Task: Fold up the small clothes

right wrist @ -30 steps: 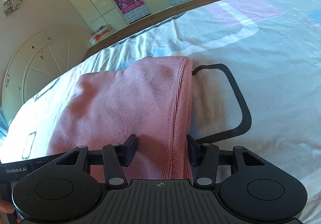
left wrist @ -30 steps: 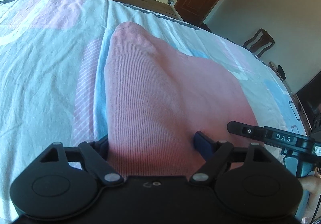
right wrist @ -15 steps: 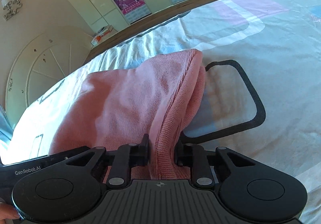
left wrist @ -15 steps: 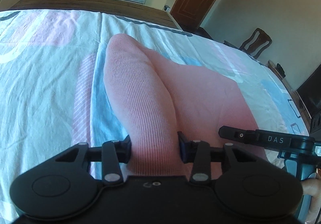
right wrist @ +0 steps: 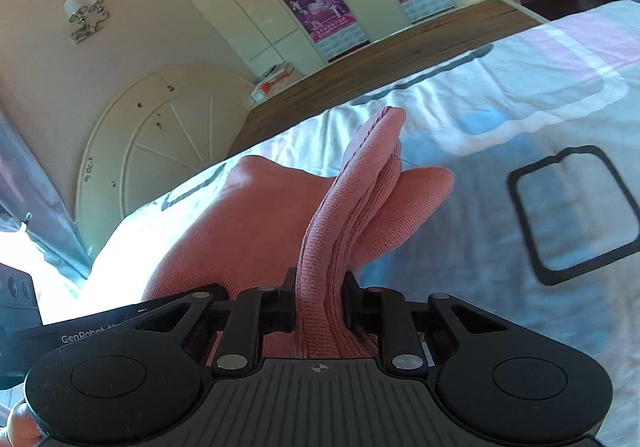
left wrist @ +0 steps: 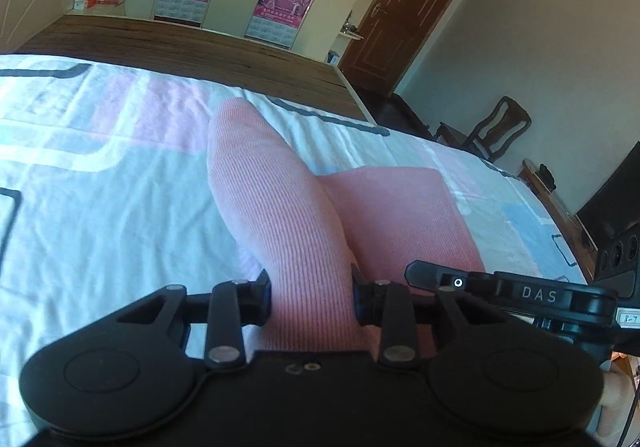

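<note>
Both tongs have just been closing on the pink garment (left wrist: 280,207), and its near edge now rises from the bedsheet (left wrist: 100,207). On the left, the left gripper (left wrist: 310,297) pinches a ribbed fold; on the right, the right gripper (right wrist: 318,305) clamps the bunched hem. For a good fold, both should probably carry the edge forward evenly, keeping it taut between them.
</note>
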### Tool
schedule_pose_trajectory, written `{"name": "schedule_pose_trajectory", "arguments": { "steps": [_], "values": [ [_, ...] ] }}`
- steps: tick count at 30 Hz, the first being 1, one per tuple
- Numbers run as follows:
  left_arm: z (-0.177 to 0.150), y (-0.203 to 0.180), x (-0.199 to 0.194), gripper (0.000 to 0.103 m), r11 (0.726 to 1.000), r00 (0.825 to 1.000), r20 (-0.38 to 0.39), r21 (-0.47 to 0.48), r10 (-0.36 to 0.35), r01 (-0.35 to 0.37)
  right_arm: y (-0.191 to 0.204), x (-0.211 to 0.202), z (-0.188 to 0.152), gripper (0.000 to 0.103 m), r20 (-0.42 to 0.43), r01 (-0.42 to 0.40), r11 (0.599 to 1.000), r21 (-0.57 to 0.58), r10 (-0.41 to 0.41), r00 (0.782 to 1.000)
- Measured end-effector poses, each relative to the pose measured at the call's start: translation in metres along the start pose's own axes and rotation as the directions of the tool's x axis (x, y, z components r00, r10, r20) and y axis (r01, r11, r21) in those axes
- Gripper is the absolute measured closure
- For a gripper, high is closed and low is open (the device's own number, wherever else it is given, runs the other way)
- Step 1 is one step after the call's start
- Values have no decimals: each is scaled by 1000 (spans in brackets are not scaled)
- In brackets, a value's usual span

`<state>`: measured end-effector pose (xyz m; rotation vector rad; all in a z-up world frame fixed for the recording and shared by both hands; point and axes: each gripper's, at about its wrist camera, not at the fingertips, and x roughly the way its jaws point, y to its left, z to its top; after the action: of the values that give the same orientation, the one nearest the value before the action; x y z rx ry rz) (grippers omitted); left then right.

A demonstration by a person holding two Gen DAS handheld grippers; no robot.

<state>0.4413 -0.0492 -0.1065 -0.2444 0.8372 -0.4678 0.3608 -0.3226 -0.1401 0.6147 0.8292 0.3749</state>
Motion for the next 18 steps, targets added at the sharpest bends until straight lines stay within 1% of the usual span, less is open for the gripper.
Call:
{"name": "schedule_pose_trajectory", "arguments": {
  "steps": [1, 5, 11, 14, 18],
  "values": [
    [0, 10, -10, 71, 1000, 1000, 10, -2, 8, -8, 15, 6, -3, 83, -4, -13, 1000, -10, 13, 1000],
    [2, 69, -63, 71, 999, 997, 55, -14, 44, -44, 79, 37, -19, 83, -14, -58, 997, -48, 57, 998],
    [5, 178, -129, 71, 996, 992, 96, -46, 81, -76, 178, 103, -55, 83, -27, -81, 995, -55, 80, 996],
    [7, 226, -150, 71, 993, 989, 101, -44, 110, -106, 217, 142, -69, 83, -44, -89, 994, -61, 86, 995],
    [4, 279, -161, 71, 987, 982, 107, -52, 154, -149, 252, 190, -88, 83, -70, -87, 993, -78, 82, 994]
  ]
}}
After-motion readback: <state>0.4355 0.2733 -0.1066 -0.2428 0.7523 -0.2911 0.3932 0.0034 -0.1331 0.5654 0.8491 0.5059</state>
